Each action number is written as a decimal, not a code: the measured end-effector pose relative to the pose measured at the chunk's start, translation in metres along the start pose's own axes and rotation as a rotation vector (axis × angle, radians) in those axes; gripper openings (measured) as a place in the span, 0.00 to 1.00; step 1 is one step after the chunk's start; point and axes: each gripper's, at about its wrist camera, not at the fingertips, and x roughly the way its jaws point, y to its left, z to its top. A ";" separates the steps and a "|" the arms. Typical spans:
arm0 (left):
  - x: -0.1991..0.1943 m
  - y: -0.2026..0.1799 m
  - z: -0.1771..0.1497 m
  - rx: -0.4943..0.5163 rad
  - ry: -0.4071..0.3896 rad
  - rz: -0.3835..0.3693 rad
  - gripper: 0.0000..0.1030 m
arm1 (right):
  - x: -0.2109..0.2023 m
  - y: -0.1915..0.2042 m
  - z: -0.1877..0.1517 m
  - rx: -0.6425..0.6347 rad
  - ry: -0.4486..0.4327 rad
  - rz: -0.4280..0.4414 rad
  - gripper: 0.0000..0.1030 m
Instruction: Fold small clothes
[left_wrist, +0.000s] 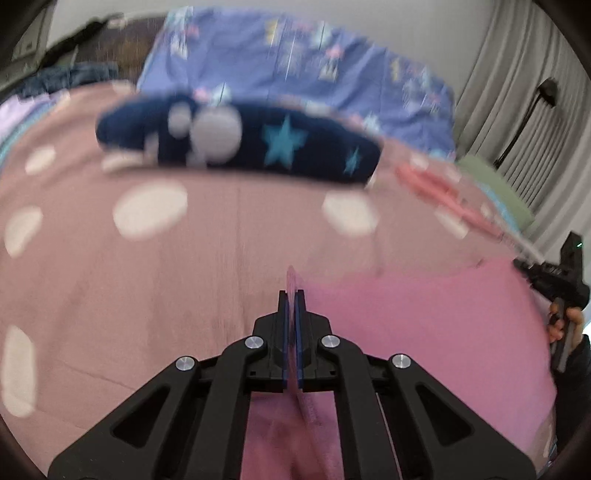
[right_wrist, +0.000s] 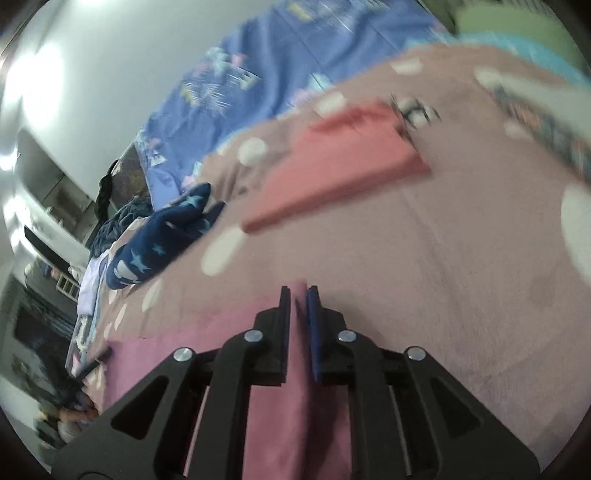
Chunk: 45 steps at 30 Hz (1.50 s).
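Two grippers are working over a bed whose mauve bedspread (left_wrist: 147, 295) with pale polka dots is filling most of both views. Behind it, a periwinkle printed sheet (left_wrist: 295, 66) is rising toward the wall, and grey curtains (left_wrist: 517, 92) are hanging at the right of the left wrist view.

Pink garment (left_wrist: 424, 332), the largest piece of clothing, is lying spread on the bedspread nearest the grippers, its cloth stretching from one gripper to the other. Navy garment with teal stars (left_wrist: 258, 144) is sitting folded farther back on the bedspread, well apart from the pink one. Coral folded garment (right_wrist: 332, 170) is lying flat on the bedspread to the right of the navy one; in the left wrist view it is showing only as a blurred streak.

Left gripper (left_wrist: 294, 295) is clenching an edge of the pink garment, a thin fold of cloth standing up between its blue-padded fingers (left_wrist: 283, 325). Right gripper (right_wrist: 298, 291) is likewise pinching a thicker fold of the pink garment between its fingers (right_wrist: 313, 325). In the left wrist view the right gripper is appearing at the far right edge, held in a hand (left_wrist: 569, 325).

Both views are motion-blurred.
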 end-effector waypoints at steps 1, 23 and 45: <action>-0.002 0.000 -0.004 0.001 0.006 -0.005 0.08 | -0.007 -0.002 -0.003 -0.002 -0.009 0.004 0.11; -0.133 -0.074 -0.185 0.223 0.054 0.157 0.56 | -0.157 -0.024 -0.175 -0.176 0.055 0.000 0.32; -0.036 -0.385 -0.185 0.756 0.047 -0.175 0.63 | -0.011 -0.020 0.011 -0.021 0.309 0.077 0.33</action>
